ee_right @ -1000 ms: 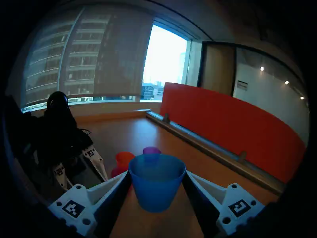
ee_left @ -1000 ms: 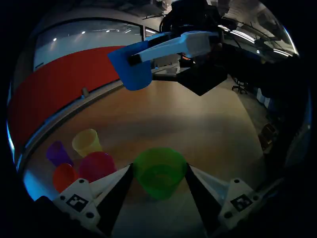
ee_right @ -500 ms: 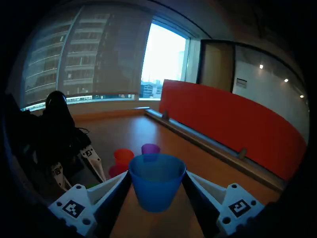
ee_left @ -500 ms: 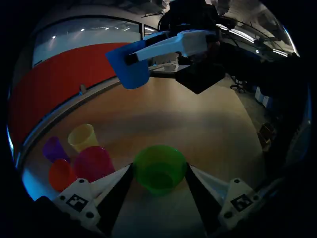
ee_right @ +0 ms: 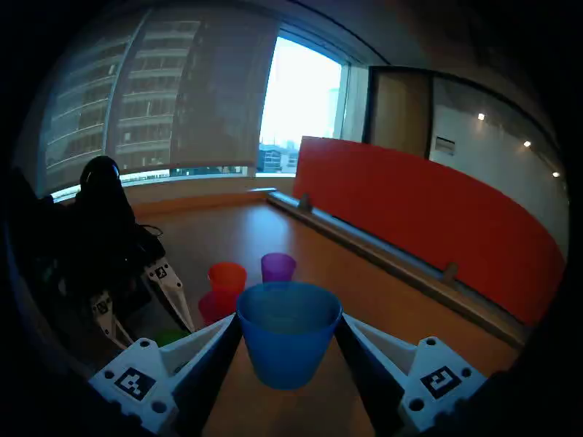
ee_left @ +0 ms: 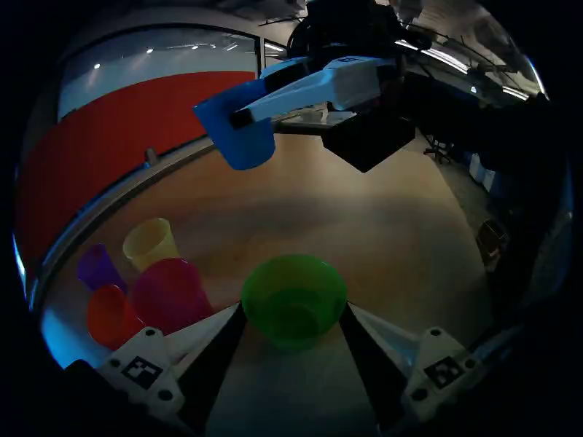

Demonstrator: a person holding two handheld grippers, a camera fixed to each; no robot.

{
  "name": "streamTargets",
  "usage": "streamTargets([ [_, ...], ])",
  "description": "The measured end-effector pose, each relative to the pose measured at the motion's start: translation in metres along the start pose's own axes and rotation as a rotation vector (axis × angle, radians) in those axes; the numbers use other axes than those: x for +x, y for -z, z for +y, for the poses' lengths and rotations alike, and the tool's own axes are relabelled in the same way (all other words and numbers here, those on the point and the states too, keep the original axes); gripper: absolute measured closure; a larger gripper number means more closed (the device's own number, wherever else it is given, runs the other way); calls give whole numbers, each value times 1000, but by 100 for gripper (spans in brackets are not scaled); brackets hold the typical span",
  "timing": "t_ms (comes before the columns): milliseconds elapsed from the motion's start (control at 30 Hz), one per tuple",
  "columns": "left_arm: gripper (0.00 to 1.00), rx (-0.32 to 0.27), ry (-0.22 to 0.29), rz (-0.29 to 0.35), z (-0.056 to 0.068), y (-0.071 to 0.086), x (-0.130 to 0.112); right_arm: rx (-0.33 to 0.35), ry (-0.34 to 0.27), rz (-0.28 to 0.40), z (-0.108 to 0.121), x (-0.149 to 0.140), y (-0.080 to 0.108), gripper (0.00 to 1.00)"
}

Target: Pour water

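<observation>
**Blue cup held high, green cup held low**

Blue cup (ee_right: 288,339) sits clamped between the 2 fingers of the right gripper (ee_right: 288,328), mouth up and long axis close to vertical. Whether it holds water cannot be told. From the left gripper view it hangs well above the surface (ee_left: 364,218) with its rim slightly tipped, though the lens curve may cause that.

The green cup (ee_left: 294,291) is grasped by the left gripper (ee_left: 291,313), 1 finger pressed on each side. It is also mouth up, with its open rim facing the camera. Whether its base touches the surface cannot be told.

Left of the green cup stand 4 more cups in a tight cluster:
- yellow cup (ee_left: 149,244)
- purple cup (ee_left: 97,268)
- magenta cup (ee_left: 169,295), just beside the left gripper's finger
- orange cup (ee_left: 109,317)

Behind them a red partition (ee_left: 95,153) runs along the surface's edge. The wooden surface lies bare and wide ahead of the green cup and to its right, beneath the blue cup.
</observation>
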State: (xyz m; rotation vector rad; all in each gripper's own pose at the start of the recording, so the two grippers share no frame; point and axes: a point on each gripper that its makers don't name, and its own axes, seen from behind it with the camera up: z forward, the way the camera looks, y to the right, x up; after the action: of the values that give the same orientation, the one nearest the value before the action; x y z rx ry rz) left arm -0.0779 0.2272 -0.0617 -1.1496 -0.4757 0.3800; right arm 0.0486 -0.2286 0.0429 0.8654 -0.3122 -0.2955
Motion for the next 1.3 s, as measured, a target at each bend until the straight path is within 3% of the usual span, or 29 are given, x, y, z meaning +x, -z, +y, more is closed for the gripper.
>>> streamTargets([
  [367,11,12,-7,-9,-3,8,0,17,-24,-52,-7,-35,-15,10],
  [800,9,41,27,-11,-7,22,-10,46,-41,-111,-17,-67,-30,10],
  [1300,9,102,42,8,-15,49,-15,76,-43,-172,-27,-97,-38,9],
])
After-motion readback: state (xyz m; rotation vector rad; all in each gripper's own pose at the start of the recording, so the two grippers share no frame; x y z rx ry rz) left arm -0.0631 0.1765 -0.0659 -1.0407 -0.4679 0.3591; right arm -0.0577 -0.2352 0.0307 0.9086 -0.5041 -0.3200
